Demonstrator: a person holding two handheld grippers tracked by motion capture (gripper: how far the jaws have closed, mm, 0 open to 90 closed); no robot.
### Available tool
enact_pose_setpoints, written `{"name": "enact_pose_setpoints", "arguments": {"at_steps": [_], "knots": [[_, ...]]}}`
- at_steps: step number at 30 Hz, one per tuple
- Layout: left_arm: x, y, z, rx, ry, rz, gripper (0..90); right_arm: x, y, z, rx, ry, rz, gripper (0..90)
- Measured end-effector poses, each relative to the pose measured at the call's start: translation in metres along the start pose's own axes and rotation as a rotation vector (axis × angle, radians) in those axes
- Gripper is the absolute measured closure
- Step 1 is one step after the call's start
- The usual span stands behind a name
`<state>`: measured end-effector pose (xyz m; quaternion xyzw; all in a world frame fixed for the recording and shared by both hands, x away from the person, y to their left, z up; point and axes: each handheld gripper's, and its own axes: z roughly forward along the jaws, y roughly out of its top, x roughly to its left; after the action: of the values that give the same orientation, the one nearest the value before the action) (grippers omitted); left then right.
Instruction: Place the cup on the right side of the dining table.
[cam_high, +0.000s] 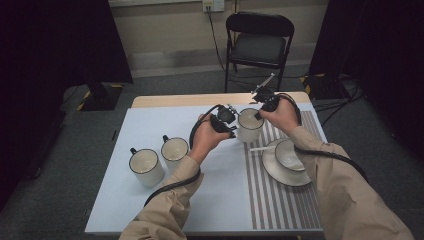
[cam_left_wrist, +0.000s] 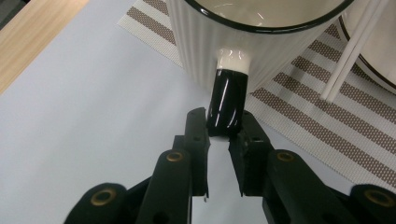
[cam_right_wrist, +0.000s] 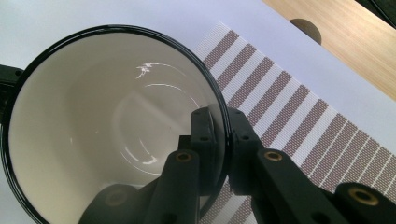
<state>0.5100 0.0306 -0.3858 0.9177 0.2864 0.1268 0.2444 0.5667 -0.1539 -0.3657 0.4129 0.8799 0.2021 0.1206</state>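
Two spare mugs (cam_high: 146, 166) (cam_high: 174, 149) stand at the left, well apart from the work. The left gripper (cam_left_wrist: 218, 133) is clamped on the black handle (cam_left_wrist: 227, 100) of the held mug (cam_high: 249, 125), which sits at the mat's (cam_high: 280, 200) far left edge; the right gripper (cam_right_wrist: 223, 140) pinches its rim (cam_right_wrist: 219, 100), one jaw inside, one outside. Keep both grips level and move them together, or the mug will likely twist. To the right, the bowl (cam_high: 290, 154) on its plate (cam_high: 277, 172) crowds the mat; open table lies near and left.
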Motion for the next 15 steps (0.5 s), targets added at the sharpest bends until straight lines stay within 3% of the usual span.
{"name": "enact_pose_setpoints", "arguments": {"at_steps": [15], "knots": [[-0.002, 0.014, 0.009, 0.006, 0.000, 0.009, 77.6, -0.014, -0.007, -0.002, 0.000, -0.028, 0.022, 83.3]]}}
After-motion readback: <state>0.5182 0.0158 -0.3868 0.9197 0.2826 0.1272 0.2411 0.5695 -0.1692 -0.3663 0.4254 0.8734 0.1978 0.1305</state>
